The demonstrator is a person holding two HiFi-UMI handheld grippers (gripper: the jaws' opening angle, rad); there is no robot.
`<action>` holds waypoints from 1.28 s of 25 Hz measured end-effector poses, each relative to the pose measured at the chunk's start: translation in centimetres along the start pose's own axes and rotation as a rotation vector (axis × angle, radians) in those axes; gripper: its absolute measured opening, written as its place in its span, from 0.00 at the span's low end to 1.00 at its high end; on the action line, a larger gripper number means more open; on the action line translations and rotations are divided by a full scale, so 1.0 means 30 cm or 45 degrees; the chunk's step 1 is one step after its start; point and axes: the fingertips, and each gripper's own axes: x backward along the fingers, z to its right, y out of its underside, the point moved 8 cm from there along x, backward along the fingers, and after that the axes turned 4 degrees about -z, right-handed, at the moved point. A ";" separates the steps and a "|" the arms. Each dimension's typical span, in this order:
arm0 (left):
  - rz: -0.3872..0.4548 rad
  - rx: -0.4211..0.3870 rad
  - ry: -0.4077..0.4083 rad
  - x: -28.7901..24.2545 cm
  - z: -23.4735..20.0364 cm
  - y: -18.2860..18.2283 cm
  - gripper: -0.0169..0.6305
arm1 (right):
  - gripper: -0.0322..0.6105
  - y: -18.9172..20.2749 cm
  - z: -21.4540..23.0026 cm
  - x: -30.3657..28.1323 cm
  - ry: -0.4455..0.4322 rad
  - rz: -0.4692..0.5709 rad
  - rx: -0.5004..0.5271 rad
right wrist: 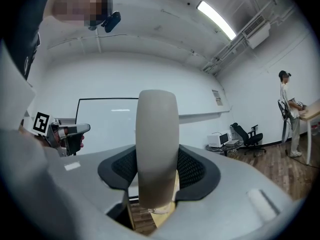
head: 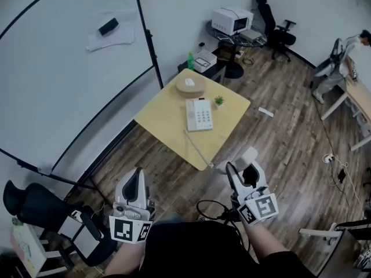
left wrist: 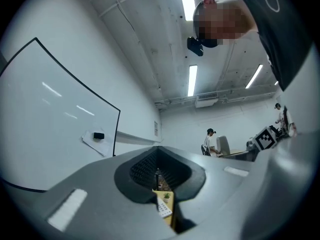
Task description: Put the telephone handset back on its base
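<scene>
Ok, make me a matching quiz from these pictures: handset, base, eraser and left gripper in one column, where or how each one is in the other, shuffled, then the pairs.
1. handset
2. base
3. eraser
4. left gripper

A. on the whiteboard
B. shut, nothing in it
C. clamped in the right gripper
D. on the yellow table

Pairs: 1-C, 2-D, 3-A, 4-B
</scene>
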 end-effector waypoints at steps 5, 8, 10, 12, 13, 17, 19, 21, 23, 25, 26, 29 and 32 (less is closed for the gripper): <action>-0.010 -0.016 -0.024 -0.038 -0.031 0.011 0.03 | 0.40 -0.001 0.024 -0.075 -0.035 0.001 -0.001; -0.029 0.003 -0.047 -0.083 -0.087 0.047 0.03 | 0.40 0.001 0.025 -0.145 -0.048 -0.010 0.015; -0.030 0.013 -0.056 -0.121 -0.136 0.071 0.03 | 0.39 0.006 0.018 -0.199 -0.051 -0.024 0.026; -0.020 0.026 -0.052 -0.167 -0.197 0.092 0.03 | 0.40 0.012 0.009 -0.266 -0.046 -0.040 0.025; -0.014 0.036 -0.048 -0.194 -0.232 0.101 0.03 | 0.40 0.014 0.003 -0.305 -0.041 -0.047 0.027; 0.004 0.068 -0.015 -0.324 -0.390 0.131 0.03 | 0.40 0.009 -0.021 -0.464 -0.005 -0.072 0.044; 0.010 0.085 0.010 -0.396 -0.477 0.145 0.03 | 0.40 0.005 -0.034 -0.550 0.021 -0.088 0.051; 0.013 0.104 0.037 -0.465 -0.564 0.164 0.03 | 0.39 0.002 -0.048 -0.640 0.053 -0.106 0.061; 0.008 0.119 0.068 -0.537 -0.640 0.186 0.03 | 0.39 -0.002 -0.057 -0.722 0.095 -0.120 0.069; 0.000 0.125 0.101 -0.610 -0.710 0.206 0.03 | 0.39 -0.007 -0.057 -0.795 0.144 -0.134 0.077; -0.003 0.126 0.117 -0.645 -0.745 0.216 0.03 | 0.39 -0.009 -0.056 -0.831 0.169 -0.141 0.079; -0.015 0.143 0.163 -0.739 -0.845 0.243 0.03 | 0.39 -0.011 -0.053 -0.934 0.247 -0.168 0.091; -0.027 0.168 0.215 -0.827 -0.922 0.282 0.03 | 0.39 0.002 -0.034 -1.028 0.315 -0.203 0.101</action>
